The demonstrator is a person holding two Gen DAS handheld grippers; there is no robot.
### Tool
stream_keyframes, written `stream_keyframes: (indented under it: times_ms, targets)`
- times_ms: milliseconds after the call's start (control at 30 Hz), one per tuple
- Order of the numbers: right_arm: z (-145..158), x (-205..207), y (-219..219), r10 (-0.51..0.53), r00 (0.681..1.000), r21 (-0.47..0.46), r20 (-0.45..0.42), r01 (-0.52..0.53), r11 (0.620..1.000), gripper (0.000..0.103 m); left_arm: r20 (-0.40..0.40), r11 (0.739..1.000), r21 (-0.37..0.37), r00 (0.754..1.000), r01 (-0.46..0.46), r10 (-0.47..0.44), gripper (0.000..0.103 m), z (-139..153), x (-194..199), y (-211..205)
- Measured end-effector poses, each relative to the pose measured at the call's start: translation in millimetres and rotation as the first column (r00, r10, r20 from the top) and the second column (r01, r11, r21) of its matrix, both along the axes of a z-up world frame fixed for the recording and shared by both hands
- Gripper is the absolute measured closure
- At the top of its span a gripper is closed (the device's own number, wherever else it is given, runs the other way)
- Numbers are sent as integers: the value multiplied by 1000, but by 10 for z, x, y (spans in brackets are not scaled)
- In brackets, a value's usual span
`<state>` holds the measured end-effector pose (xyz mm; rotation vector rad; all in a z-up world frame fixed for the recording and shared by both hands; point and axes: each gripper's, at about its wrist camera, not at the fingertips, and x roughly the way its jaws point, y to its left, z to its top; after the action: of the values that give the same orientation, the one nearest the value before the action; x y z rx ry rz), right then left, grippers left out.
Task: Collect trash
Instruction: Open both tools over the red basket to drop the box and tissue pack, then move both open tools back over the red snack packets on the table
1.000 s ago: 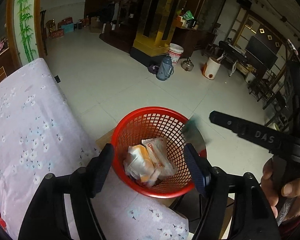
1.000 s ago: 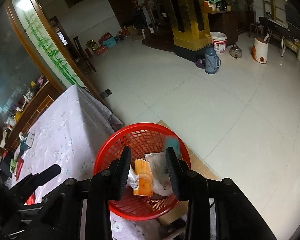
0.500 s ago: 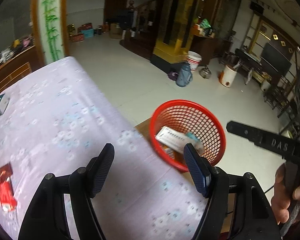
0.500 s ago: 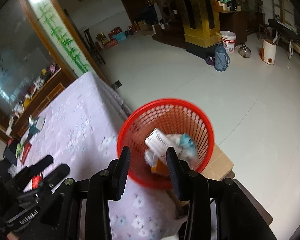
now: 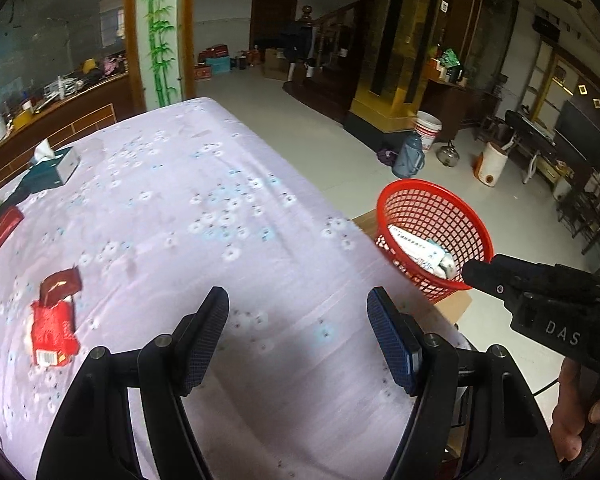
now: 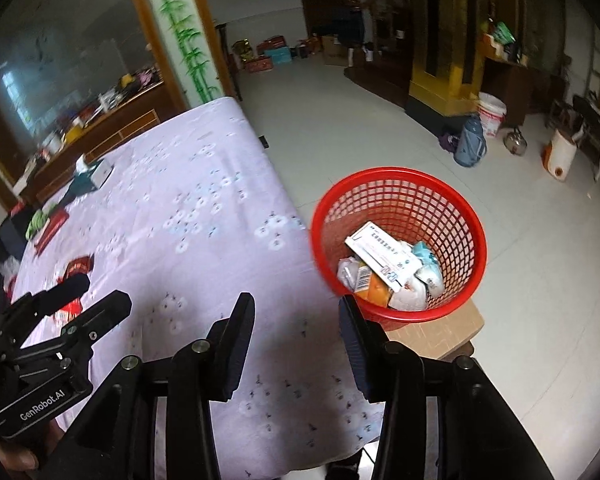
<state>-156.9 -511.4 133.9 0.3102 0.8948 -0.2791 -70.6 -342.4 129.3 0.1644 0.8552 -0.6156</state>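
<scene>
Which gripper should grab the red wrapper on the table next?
Left. The red wrapper lies just beside the left gripper, jaws open and empty. The right gripper sits nearer the red basket.

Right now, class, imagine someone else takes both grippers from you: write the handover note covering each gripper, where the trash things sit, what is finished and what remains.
Left gripper: open, holding nothing, above the tablecloth.
Right gripper: open, holding nothing, near the table edge beside the red basket.
Done: the basket, standing on a low wooden stand off the table's edge, already holds a white box and several crumpled wrappers.
Left: the red wrapper with a torn brown piece above it lies on the cloth to the left gripper's left. Items at the far left end, including the tissue box, may not be trash; check first.
</scene>
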Motion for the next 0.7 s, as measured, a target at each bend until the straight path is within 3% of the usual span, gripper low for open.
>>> stream_keyframes:
  times_ms: [700]
  targets:
    - [-33, 169, 678, 126, 992, -35, -29, -127, 991, 54, -28, 993, -20, 993, -119, 118, 33, -29, -17, 684]
